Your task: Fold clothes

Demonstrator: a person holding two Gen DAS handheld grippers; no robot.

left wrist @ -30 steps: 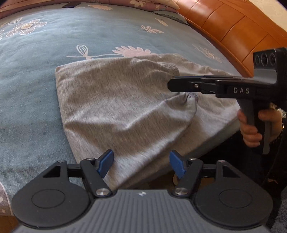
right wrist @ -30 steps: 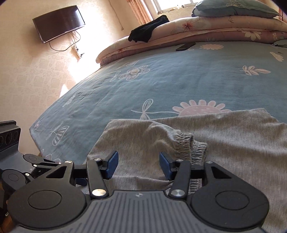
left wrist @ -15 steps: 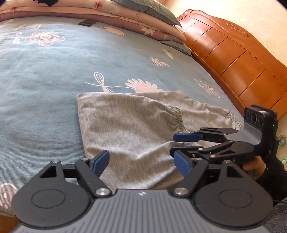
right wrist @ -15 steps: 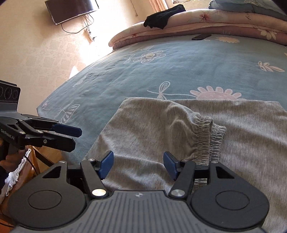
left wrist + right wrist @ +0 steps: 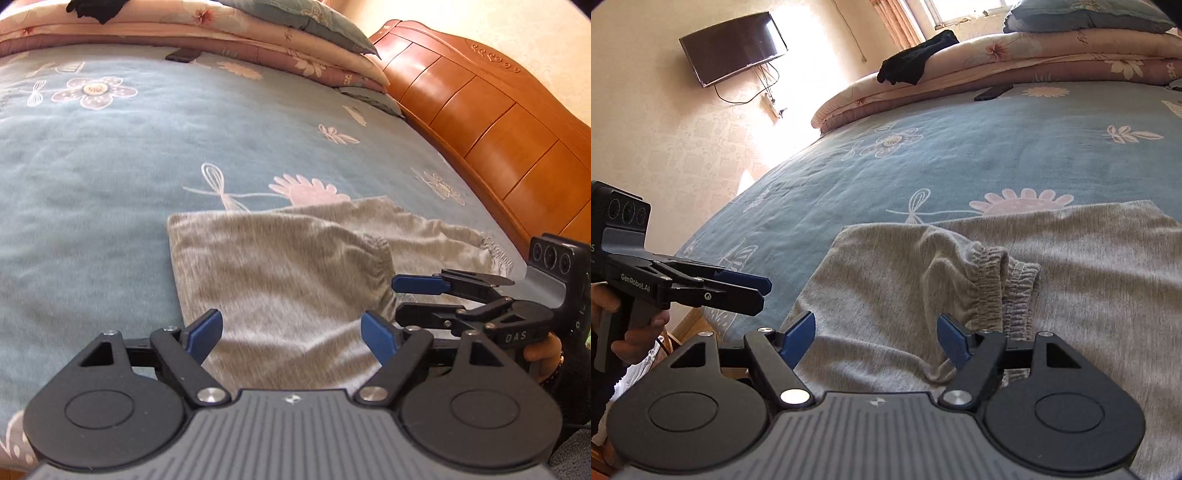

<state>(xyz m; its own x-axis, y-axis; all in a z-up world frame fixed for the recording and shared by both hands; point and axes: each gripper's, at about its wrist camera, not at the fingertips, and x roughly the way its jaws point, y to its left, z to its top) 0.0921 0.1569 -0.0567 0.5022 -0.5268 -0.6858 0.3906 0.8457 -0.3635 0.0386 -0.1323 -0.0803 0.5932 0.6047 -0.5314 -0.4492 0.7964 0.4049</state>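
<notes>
Two parted tongs (image 5: 291,336) above garment (image 5: 288,273)

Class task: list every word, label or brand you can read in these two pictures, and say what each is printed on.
"DAS": on the side of the right tongs.
"GenRobot.AI": on the side of the left tongs.
"S": on the left tongs' body at the picture's edge, cut off.
The small emblem on each tongs' grey base is a logo, not text.

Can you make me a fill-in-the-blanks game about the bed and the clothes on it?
1. The folded clothes near the tools are ___ in colour.
2. The bed cover is blue with ___ printed on it.
3. The screen hangs on the ___.
4. The left tool and the right tool both have their jaws ___.

Missing words: grey; flowers; wall; open
</notes>
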